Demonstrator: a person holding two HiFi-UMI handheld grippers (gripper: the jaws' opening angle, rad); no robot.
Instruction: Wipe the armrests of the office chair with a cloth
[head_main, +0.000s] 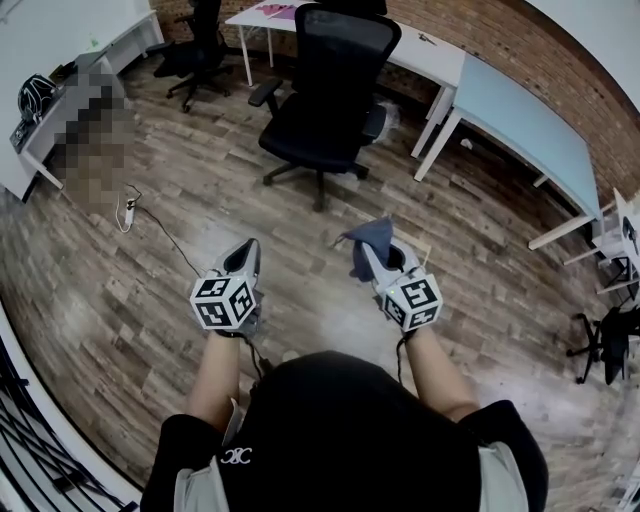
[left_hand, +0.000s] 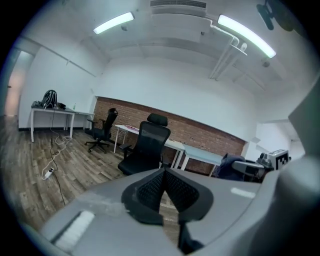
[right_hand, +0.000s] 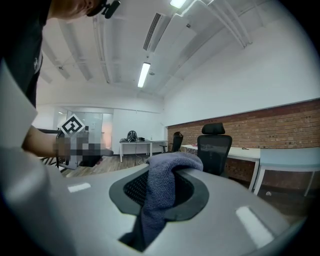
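The blue-grey cloth (head_main: 368, 237) was held pinched between the jaws of the right gripper (right_hand: 160, 192), with one end bunched over the tips and the rest hanging down through the gap. The left gripper (left_hand: 163, 185) was seen with its jaws pressed together and nothing between them. Both grippers were held over the wooden floor (head_main: 180, 160), well apart from the black office chair (head_main: 335, 90), whose left armrest (head_main: 265, 92) was untouched. A white desk (head_main: 432, 52) stood just behind the chair.
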